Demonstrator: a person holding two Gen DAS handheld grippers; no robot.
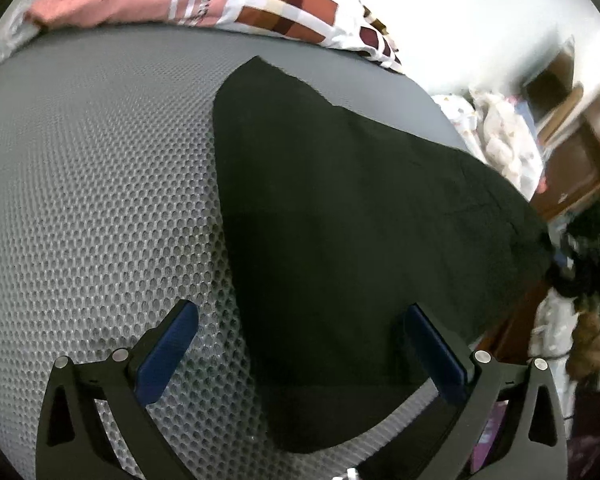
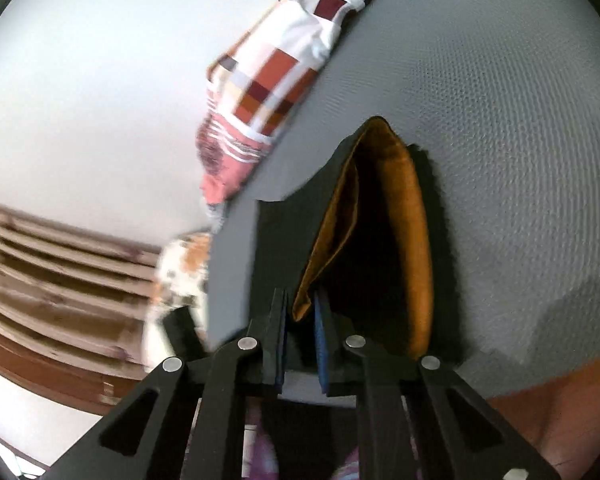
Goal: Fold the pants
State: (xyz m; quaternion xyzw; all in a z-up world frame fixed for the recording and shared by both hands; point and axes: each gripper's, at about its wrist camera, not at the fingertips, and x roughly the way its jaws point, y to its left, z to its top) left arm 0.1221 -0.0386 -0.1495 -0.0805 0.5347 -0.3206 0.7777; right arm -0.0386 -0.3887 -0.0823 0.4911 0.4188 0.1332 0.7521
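Black pants (image 1: 340,216) lie spread on a grey mesh mattress (image 1: 100,184), reaching to its right edge. My left gripper (image 1: 300,344) is open just above the pants' near edge, with blue pads on either side of it. In the right wrist view my right gripper (image 2: 302,320) is shut on the pants (image 2: 276,248) at an edge, lifting it so the orange-brown lining (image 2: 412,240) shows. The lifted cloth hangs above the mattress (image 2: 500,140).
A pink and checked blanket (image 1: 220,0) lies along the far side of the mattress, and it also shows in the right wrist view (image 2: 276,76). Beyond the right edge are patterned fabric (image 1: 500,136), wooden furniture (image 1: 572,128) and dark cables (image 1: 588,256).
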